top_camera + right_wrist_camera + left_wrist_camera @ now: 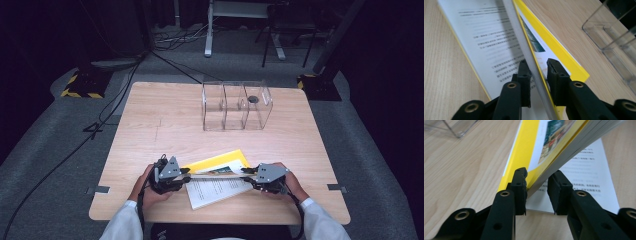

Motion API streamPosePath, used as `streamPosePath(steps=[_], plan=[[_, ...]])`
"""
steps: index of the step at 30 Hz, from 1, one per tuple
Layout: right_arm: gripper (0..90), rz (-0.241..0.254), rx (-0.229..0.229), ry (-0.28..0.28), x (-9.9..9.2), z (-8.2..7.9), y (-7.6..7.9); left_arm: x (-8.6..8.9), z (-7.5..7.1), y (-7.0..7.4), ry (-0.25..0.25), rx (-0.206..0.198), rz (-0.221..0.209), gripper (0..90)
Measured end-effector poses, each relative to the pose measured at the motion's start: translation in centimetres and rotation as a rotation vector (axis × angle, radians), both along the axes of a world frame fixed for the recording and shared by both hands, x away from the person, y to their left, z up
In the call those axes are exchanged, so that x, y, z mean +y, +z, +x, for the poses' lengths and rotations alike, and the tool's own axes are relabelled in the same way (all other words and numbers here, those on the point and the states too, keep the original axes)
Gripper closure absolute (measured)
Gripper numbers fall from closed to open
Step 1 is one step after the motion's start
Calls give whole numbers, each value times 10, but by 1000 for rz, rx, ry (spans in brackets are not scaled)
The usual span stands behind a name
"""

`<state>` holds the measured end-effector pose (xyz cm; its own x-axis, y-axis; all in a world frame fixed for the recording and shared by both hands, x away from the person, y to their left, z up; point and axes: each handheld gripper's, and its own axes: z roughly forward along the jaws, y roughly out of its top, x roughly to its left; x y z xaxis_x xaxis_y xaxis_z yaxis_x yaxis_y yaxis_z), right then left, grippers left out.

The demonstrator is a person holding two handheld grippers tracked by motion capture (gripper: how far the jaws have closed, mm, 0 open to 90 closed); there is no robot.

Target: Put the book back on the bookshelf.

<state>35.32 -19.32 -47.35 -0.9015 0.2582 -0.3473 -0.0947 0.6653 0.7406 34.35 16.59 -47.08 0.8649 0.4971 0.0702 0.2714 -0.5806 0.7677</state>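
Note:
An open book with a yellow cover (216, 162) lies near the table's front edge, with a white printed page (220, 190) flat on the wood. Its other half is tilted up between the two grippers. My left gripper (186, 175) is at the book's left end. In the left gripper view the yellow cover (524, 152) and the page block (574, 142) run between the jaws (538, 172), the left pad touches the cover, and a gap shows at the right pad. My right gripper (246, 172) is at the right end, its jaws (537, 62) closed on the raised page block (524, 45).
A clear plastic organiser (235, 105) with three compartments stands at the back middle of the wooden table (150, 130), and a small dark round thing shows at its right compartment. Cables run over the grey floor at the left. Both white-sleeved forearms enter from the bottom.

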Motion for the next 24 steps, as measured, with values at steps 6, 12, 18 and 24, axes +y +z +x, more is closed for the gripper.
streamPosePath(steps=[6,12,18,24], plan=[[799,2,-6,20,9,-2,2,6,6,0,49,3,5,606],[797,-20,-6,29,12,-3,2,10,-11,10,87,-18,-10,436],[801,-30,-1,32,15,-2,6,1,-26,30,94,-74,-66,270],[808,-57,-1,41,26,-3,9,-30,-43,43,38,-133,-37,243]])
